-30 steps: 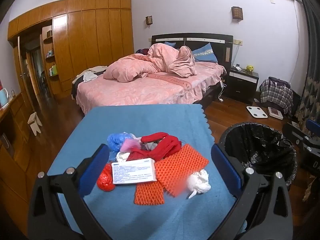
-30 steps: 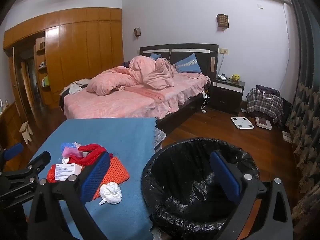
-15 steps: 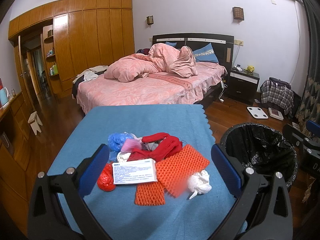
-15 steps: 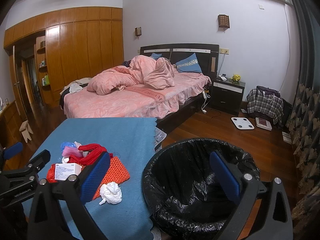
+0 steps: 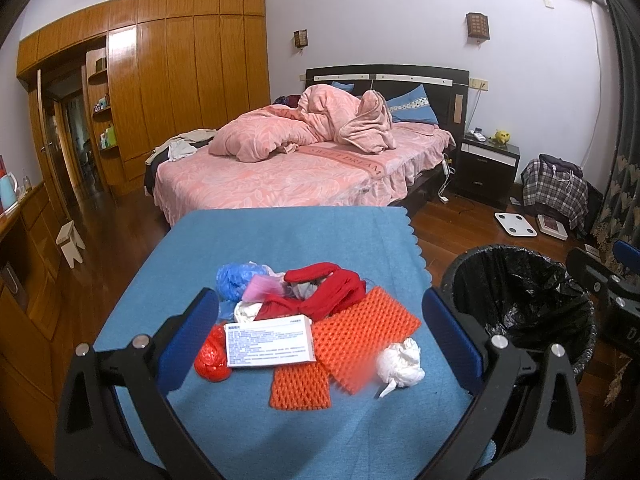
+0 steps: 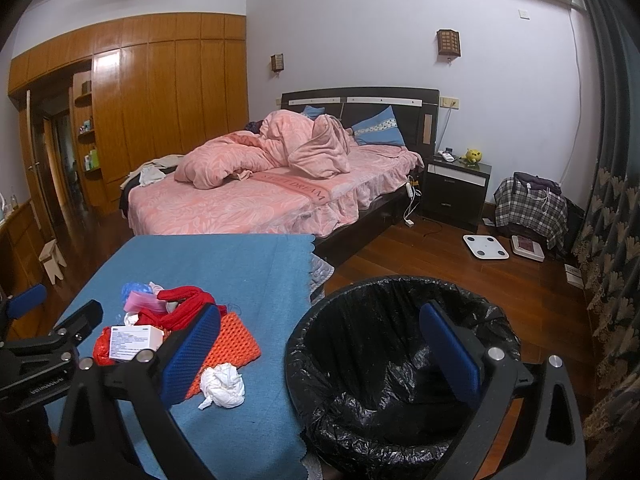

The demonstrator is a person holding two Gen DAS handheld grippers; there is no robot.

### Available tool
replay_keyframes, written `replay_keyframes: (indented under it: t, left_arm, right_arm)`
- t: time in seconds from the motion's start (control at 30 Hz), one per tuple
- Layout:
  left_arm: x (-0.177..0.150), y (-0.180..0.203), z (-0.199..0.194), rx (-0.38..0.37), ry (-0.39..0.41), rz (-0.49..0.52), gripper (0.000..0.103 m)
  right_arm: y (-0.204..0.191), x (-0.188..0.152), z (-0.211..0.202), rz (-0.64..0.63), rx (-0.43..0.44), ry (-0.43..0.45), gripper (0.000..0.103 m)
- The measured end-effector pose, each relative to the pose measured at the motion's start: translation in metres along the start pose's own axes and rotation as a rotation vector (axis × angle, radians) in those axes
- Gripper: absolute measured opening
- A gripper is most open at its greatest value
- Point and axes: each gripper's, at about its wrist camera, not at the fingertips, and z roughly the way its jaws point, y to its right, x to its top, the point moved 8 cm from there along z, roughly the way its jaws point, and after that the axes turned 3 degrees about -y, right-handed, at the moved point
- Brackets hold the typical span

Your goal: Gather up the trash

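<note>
Blue cloth covers the table [image 5: 280, 240], which carries the trash pile near its front edge. Left tongs [image 5: 320, 332] are spread wide and empty, poised above the pile. Right tongs [image 6: 320, 344] are likewise spread wide and empty, with one blue pad over the table edge and the other over the bin.

Pile contents, near to far:
- Crumpled white tissue [image 5: 400, 364], at the right front, just beside the mesh.
- Small orange foam mesh [image 5: 300, 386] and large orange foam mesh [image 5: 364, 332], touching.
- White printed box [image 5: 269, 341], lying flat and overlapping a red plastic bag [image 5: 211, 358].
- Red cloth [image 5: 324, 296], a pink piece [image 5: 262, 286] and a blue plastic bag [image 5: 234, 278], bunched together.

Black-lined trash bin [image 6: 400, 364] stands on the floor just beside the table's right side. Beyond the table is a bed [image 5: 288, 172] with pink bedding.
</note>
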Motion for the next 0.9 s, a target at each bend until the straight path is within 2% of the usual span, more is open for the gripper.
replay_keyframes:
  t: [0.9]
  left_arm:
    - [-0.0002,-0.0001,0.0004,-0.001,-0.004,-0.002,0.098]
  right_arm:
    - [-0.0021,-0.0022,0.005,-0.002,0.0,-0.002,0.097]
